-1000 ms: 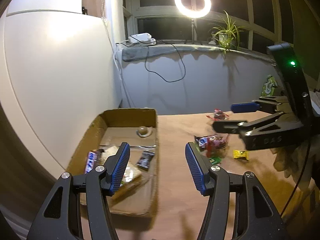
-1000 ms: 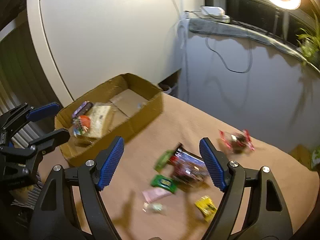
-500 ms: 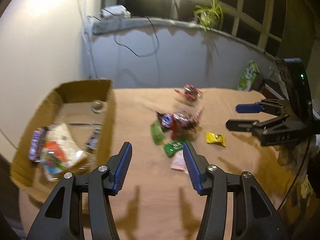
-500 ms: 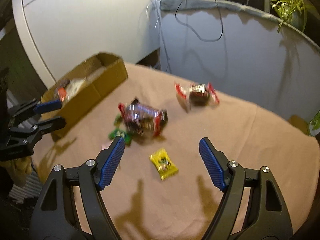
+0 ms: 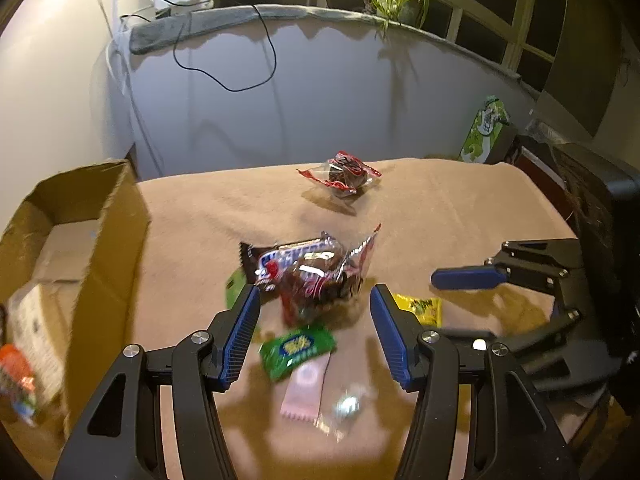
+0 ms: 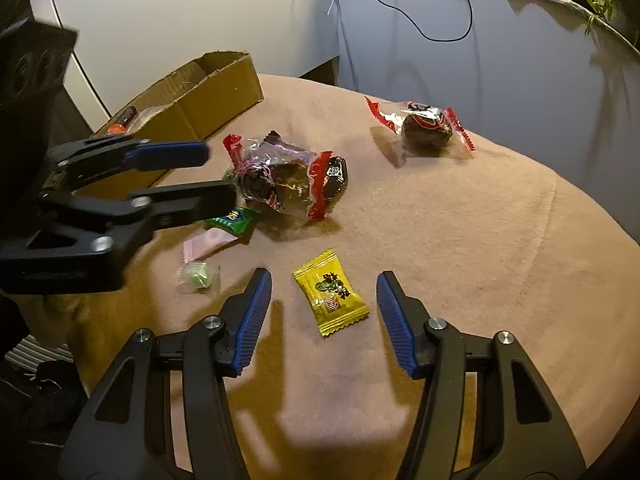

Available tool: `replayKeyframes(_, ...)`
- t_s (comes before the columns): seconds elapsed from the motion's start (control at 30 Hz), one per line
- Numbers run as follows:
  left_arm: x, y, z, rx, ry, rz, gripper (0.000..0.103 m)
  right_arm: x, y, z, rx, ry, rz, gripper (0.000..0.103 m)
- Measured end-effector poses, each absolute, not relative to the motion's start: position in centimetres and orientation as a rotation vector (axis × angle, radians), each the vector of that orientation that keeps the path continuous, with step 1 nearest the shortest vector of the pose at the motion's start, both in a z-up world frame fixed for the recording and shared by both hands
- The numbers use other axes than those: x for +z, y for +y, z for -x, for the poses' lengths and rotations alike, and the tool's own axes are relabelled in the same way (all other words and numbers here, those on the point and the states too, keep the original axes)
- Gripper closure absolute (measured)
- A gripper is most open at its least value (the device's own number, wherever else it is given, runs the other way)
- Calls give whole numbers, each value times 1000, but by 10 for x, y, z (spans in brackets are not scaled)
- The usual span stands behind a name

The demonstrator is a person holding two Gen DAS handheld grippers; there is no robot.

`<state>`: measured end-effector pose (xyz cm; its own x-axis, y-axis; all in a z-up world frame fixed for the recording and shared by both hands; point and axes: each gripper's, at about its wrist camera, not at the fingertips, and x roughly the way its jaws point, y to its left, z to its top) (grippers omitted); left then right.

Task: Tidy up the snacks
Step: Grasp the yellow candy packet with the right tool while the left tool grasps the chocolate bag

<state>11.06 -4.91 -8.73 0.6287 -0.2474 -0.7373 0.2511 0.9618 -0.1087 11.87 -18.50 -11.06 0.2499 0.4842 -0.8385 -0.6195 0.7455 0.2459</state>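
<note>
The left claw (image 5: 312, 320) is spread, its jaws opening, over a heap of clear-wrapped snack packs (image 5: 310, 276) on the tan-covered desk (image 5: 460, 216); the heap shows between the blue pads (image 5: 240, 336) but they do not press it. The right claw (image 6: 324, 312) is also spread, its jaws closing, with a yellow candy packet (image 6: 330, 293) lying flat on the desk between them, untouched. A green packet (image 5: 298, 346), a pink sachet (image 5: 304, 390) and a small clear-wrapped sweet (image 6: 198, 275) lie just beside the heap. A red-ended wrapped snack (image 6: 426, 128) sits well apart. The cardboard box (image 5: 108, 240) at the desk's left edge holds several packs.
</note>
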Motion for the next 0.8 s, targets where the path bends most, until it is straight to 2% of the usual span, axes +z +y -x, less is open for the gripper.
replayKeyframes(0.27,-102,-64,-130,-275,869,-35,47,-121,-178,-122,767,1077,181,49)
replayKeyframes(0.43,-105,-65,-134,-264,875,-37,49,-122,-175,-122,753,1063,214,61)
replayKeyframes(0.5,-105,-64,-135,-263,872,-30,50,-122,-176,-122,747,1060,220,73)
replayKeyframes(0.57,-105,-63,-135,-264,869,-30,52,-122,-177,-124,746,1063,213,78)
replayKeyframes(0.8,-102,-57,-132,-260,857,-14,54,-117,-183,-122,731,1062,195,80)
